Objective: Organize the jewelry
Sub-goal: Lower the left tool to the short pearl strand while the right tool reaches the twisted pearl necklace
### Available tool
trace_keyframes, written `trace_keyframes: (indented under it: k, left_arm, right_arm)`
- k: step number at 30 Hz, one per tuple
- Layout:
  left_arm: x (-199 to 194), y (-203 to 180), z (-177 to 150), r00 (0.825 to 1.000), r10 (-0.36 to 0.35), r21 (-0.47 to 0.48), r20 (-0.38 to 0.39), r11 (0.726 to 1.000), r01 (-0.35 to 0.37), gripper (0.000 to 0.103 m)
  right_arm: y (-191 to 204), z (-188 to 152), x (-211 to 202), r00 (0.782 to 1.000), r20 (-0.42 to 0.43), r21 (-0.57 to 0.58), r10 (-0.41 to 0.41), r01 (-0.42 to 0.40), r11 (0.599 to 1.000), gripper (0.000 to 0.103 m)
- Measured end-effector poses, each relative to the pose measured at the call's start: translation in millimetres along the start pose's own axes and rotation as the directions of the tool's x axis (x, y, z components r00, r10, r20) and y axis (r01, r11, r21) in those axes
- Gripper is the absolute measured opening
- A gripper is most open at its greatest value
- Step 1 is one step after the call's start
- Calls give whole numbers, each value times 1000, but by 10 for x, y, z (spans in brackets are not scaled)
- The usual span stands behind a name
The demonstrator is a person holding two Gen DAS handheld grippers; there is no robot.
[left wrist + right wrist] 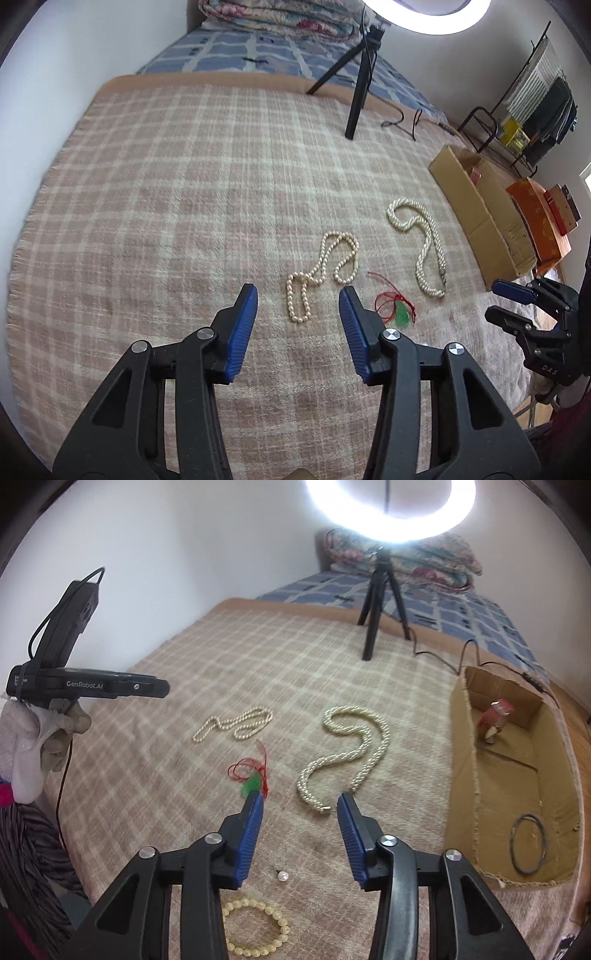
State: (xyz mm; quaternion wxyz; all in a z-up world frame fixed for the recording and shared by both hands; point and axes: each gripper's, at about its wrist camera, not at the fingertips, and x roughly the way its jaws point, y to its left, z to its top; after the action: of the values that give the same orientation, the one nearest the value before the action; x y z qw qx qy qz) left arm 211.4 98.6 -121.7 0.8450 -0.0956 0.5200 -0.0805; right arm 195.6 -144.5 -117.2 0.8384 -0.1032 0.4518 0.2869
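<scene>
A plaid blanket [147, 221] in pink and cream covers the bed and carries everything else. At its right edge lies an open cardboard box [465, 775], holding a dark ring [528, 843] near its front end and a small red-and-white item [496, 716] at its far end. A black tripod [380, 602] stands on the blanket farther back, under a lit ring light [391, 502].

The left gripper [298, 291] hangs above the blanket with its blue pads apart and nothing between them; in its view a thin pearl necklace [321, 273] lies just beyond the tips. The right gripper [300, 799] is likewise part open and empty, its tips framing the near end of a thick twisted pearl necklace [351, 753], with no contact that I can see. Between the 2 necklaces lies a green pendant on a red cord [255, 775], just beside the right gripper's left fingertip. Below that gripper rests a yellow bead bracelet [256, 928], and close by a single small pearl piece [282, 876].
</scene>
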Motion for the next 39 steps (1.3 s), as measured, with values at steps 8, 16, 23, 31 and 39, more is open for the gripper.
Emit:
trace_keyframes:
  k: [8,16,23,31,39]
  left_arm:
    - [300,-236,17,998,21,120,-61,993,-14,42]
    - [580,-346,112,994,39,158,-103,987,-22,42]
    - [791,-371,185,989,52,160,-135,987,-30,42]
    - [890,-347,210,987,69,166,-144,985,-45,42]
    - [981,-326,220,986,68,175,-152,984,-41,42]
  right_arm:
    - [25,48,290,998,-65,-43,17,-20,999,31]
    - [9,100,511,994,-101,-34,45,-49,998,29]
    - [-9,136,627,992,-116,-29,47,-51,998,28]
    - [-34,142,764,989,-142,-20,48,-51,998,28]
    - [-61,120,901,983,-181,-6,36,-38,999,28]
